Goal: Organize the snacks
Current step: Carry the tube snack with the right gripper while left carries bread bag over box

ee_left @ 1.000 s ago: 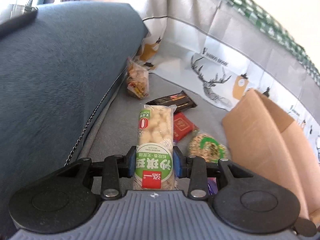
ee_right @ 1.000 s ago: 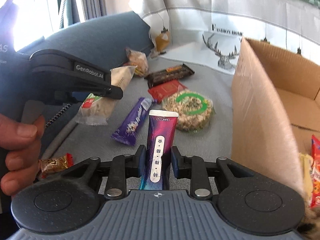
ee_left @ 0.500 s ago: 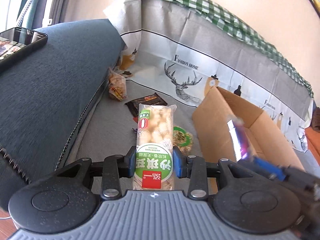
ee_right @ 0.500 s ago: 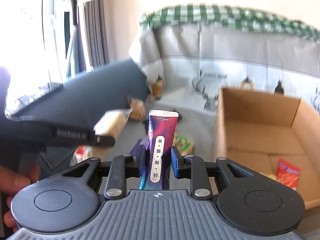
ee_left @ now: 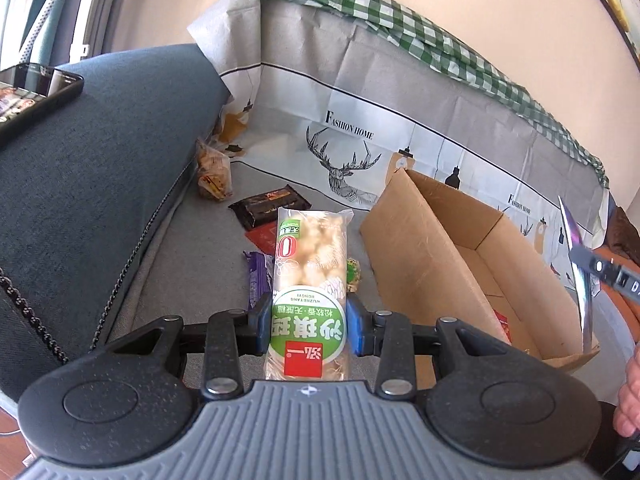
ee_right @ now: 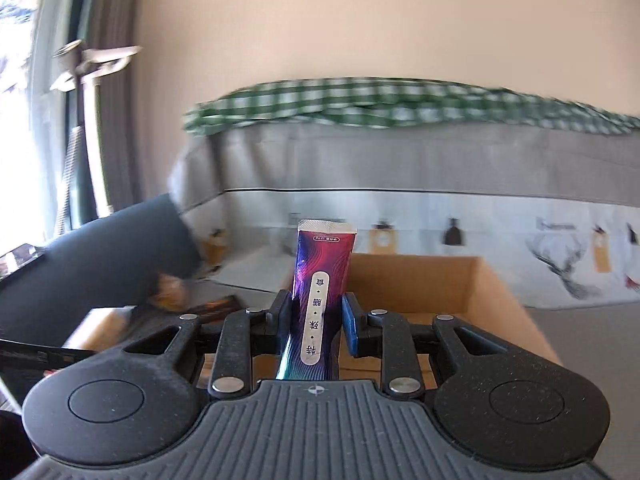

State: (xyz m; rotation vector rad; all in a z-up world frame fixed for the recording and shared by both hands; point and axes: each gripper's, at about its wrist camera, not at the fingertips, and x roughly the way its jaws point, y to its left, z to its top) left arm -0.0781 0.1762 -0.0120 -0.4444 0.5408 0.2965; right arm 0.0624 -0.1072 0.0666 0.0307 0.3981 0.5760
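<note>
My left gripper is shut on a green-and-white puffed snack bar, held above the sofa seat to the left of an open cardboard box. My right gripper is shut on a purple-blue snack stick, held high over the near edge of the box. The stick and right gripper also show at the right edge of the left wrist view. A red packet lies inside the box.
Loose snacks lie on the grey seat: a dark bar, a red packet, a purple bar, a clear bag. A phone rests on the blue armrest. A deer-print cover drapes the backrest.
Both grippers have risen from the seat with their snacks. The right gripper has swung right and up, over the box's near edge; the left has pulled back and up.
</note>
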